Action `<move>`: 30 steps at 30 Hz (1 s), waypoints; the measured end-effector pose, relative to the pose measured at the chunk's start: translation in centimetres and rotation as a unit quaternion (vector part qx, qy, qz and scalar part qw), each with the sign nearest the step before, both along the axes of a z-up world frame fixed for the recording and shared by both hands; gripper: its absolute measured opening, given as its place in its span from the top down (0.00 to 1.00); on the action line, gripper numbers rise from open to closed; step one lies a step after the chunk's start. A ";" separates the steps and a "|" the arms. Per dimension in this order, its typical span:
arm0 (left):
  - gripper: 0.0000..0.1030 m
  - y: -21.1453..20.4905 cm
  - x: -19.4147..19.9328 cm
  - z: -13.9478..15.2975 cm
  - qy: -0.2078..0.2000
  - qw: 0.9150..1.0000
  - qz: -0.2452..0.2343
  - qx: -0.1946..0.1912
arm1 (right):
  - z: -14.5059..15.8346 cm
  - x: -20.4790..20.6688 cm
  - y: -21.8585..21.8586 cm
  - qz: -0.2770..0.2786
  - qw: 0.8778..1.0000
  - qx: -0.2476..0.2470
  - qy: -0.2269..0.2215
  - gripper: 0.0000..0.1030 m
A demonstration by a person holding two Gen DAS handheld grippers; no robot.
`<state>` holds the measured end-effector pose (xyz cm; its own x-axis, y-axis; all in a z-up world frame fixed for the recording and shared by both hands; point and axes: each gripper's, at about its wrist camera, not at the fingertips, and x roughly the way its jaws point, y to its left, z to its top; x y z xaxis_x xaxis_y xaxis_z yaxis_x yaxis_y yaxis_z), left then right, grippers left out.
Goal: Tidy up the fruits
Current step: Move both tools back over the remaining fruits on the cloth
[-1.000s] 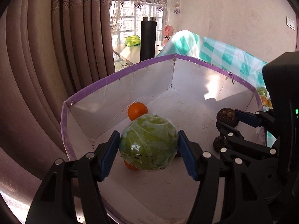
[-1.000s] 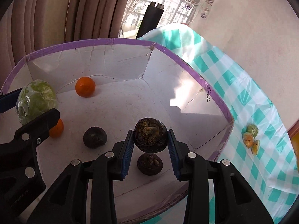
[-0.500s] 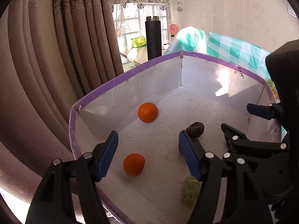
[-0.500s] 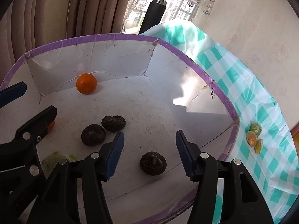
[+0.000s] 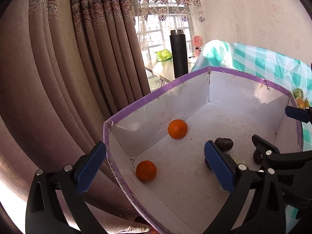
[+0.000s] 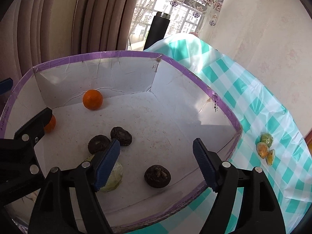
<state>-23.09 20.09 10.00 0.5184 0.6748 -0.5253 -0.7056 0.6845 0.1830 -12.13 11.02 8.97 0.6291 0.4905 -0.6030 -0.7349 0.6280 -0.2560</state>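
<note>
Purple-rimmed white box (image 6: 197, 81) holds two oranges (image 6: 92, 102), three dark fruits (image 6: 157, 176) and a green wrapped fruit (image 6: 115, 177). Both grippers, left (image 5: 155, 165) and right (image 6: 156, 162), have jaws opening, nothing between them. A few small fruits (image 6: 265, 148) remain outside on the checked desk (image 6: 273, 117).

orange fruit (image 6: 92, 99), purple-rimmed white box (image 6: 124, 54)

The box (image 6: 224, 105) was creased white cardboard, matt, edged in glossy purple tape. The tablecloth (image 6: 253, 101) was shiny checked plastic. Oranges (image 5: 177, 129) showed dimpled peel; the dark fruits (image 6: 157, 176) looked rough, wrinkled. The curtain (image 5: 48, 78) was woven cloth.
</note>
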 end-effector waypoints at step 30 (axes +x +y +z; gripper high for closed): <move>0.02 -23.4 17.0 -3.0 0.036 0.913 -0.402 -0.067 | -5.6 15.9 -29.5 -0.350 0.899 0.228 0.130 0.16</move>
